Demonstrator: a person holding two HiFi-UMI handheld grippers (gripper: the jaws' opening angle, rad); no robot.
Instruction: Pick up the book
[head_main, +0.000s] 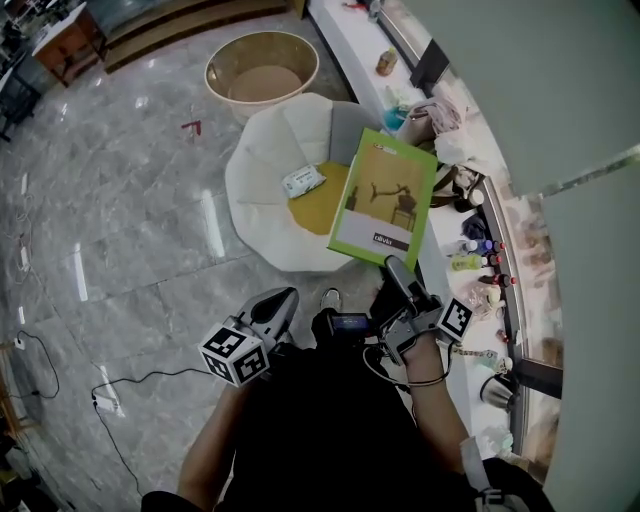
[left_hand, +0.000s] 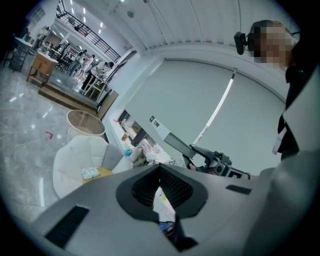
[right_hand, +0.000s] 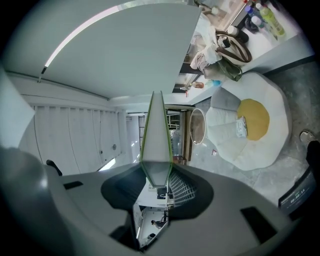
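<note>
In the head view the green book (head_main: 385, 195) hangs in the air, cover up, above the edge of a white chair (head_main: 265, 170). My right gripper (head_main: 398, 272) is shut on the book's near edge. In the right gripper view the book (right_hand: 156, 135) shows edge-on, wedged between the two pads. My left gripper (head_main: 283, 300) sits lower left of the book, apart from it, jaws together with nothing in them. From the left gripper view the book (left_hand: 170, 136) is a thin slab ahead, with the right gripper (left_hand: 196, 154) holding its end.
The chair holds a yellow cushion (head_main: 318, 208) and a small white packet (head_main: 303, 181). A round beige tub (head_main: 262, 68) stands behind it on the marble floor. A cluttered white counter (head_main: 470, 250) with bottles and bags runs along the right. A cable (head_main: 100, 390) lies on the floor at left.
</note>
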